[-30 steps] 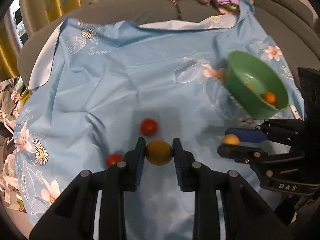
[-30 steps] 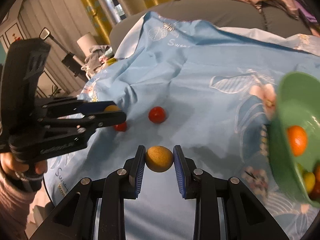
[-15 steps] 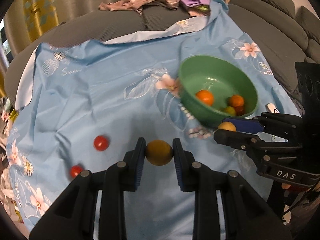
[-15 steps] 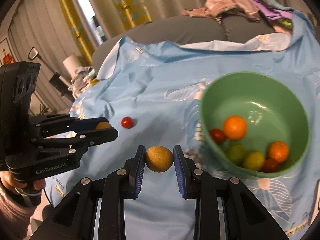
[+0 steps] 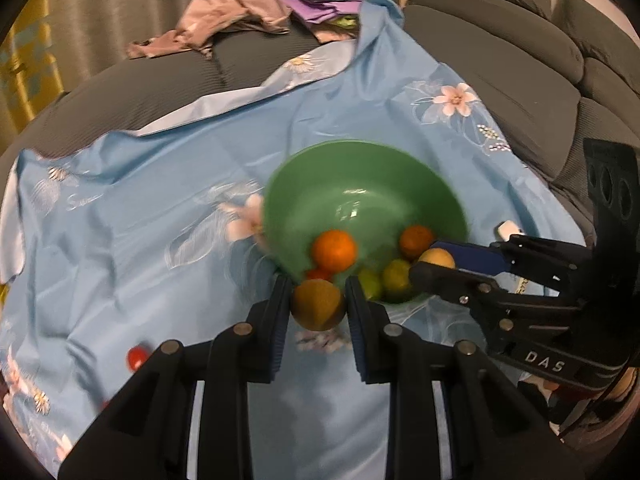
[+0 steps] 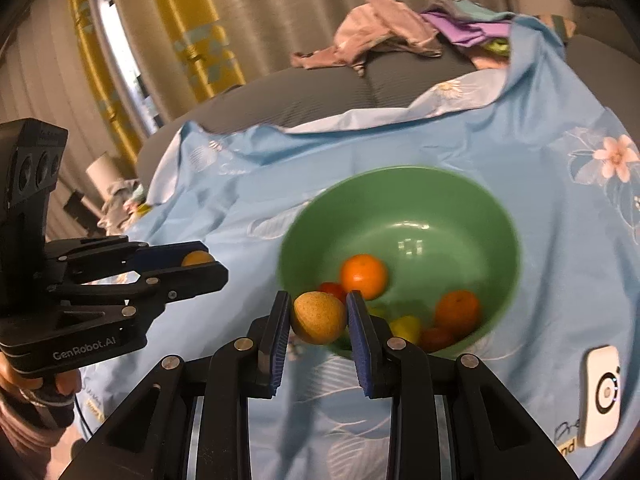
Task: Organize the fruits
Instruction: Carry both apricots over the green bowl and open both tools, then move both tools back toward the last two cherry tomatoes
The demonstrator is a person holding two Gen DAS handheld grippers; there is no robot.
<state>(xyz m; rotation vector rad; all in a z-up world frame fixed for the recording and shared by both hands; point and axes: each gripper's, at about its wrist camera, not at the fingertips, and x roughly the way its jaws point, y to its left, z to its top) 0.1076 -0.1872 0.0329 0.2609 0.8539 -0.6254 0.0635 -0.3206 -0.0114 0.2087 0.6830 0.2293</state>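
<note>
Both grippers moved up to green bowl (image 6: 400,216) | left gripper (image 5: 318,304) and right gripper (image 6: 319,318) each clamp yellow fruit

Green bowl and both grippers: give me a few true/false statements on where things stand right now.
1. The left gripper is shut on a round yellow-brown fruit. True.
2. The right gripper is open and holds nothing. False: it grips a round speckled yellow fruit.
3. The green plastic bowl already holds two orange citrus fruits. True.
4. The bowl sits on bare wood. False: it rests on a light blue floral cloth.
5. A small red tomato lies on the cloth outside the bowl. True.
</note>
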